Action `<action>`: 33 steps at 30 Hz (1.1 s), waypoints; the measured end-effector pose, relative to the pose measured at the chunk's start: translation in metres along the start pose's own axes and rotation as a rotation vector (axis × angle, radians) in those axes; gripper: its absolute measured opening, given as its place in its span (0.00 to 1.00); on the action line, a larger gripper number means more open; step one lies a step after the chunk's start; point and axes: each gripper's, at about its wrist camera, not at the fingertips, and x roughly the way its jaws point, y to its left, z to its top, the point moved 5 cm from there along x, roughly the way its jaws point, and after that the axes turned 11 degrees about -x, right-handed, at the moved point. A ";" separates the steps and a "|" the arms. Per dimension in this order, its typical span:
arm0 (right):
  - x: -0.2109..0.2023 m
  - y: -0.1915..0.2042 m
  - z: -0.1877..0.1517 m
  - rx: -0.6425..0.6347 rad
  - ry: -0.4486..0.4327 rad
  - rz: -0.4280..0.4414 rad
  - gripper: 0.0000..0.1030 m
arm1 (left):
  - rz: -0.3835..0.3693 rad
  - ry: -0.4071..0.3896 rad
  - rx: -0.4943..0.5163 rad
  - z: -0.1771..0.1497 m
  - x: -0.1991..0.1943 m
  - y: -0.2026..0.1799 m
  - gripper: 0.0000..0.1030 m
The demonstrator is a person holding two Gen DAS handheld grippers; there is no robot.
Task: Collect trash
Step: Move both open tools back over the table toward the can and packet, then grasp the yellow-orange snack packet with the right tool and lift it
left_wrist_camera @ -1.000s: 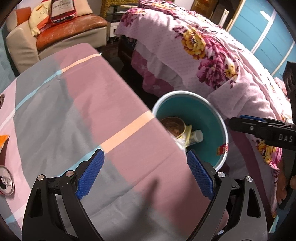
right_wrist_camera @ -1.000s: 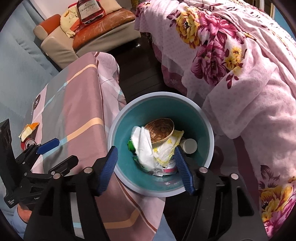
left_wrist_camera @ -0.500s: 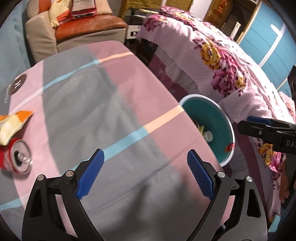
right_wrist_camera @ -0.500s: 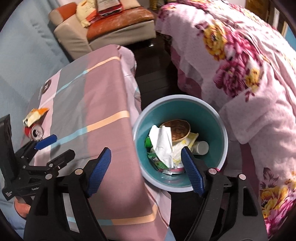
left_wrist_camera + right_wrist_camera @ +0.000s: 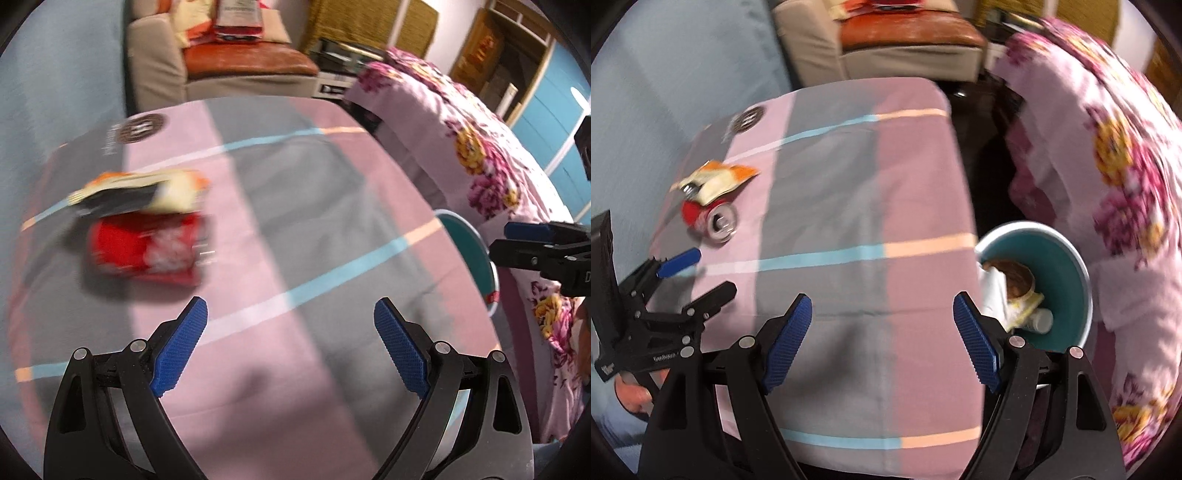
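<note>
Nearest the left wrist camera, the left gripper (image 5: pixel 290 320) hangs over the table (image 5: pixel 332 387) with its blue-padded fingers (image 5: pixel 181 349) spread wide and nothing between them. The table is covered by a cloth of pink and grey blocks crossed by pale blue and peach stripes. In the right wrist view, the right gripper (image 5: pixel 882 319) likewise has its blue-padded fingers (image 5: pixel 977 349) spread apart and empty, above the near part of the table. Ahead and to the left of the left gripper lies the crushed red drink can (image 5: pixel 146 249) on its side on the cloth, with the orange, white and black crumpled snack wrapper (image 5: pixel 142 194) just behind it, apparently touching or overlapping it, though motion blur makes the contact uncertain. The right wrist view shows the same can (image 5: pixel 709 218) with its silver top facing the camera and the wrapper (image 5: pixel 714 179) at its far side. Off the table's right edge stands the round teal waste bin with a white rim (image 5: pixel 1067 291), holding white crumpled paper, a brown round lid and a small white bottle. Beyond the bin is a bed with a pink floral quilt (image 5: pixel 1108 166). Farthest back, past the table, stands a beige sofa with an orange seat cushion (image 5: pixel 243 62).
</note>
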 end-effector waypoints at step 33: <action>0.129 0.217 0.151 -0.664 0.161 0.294 0.71 | 0.143 -0.046 -0.257 0.038 -0.001 0.214 0.90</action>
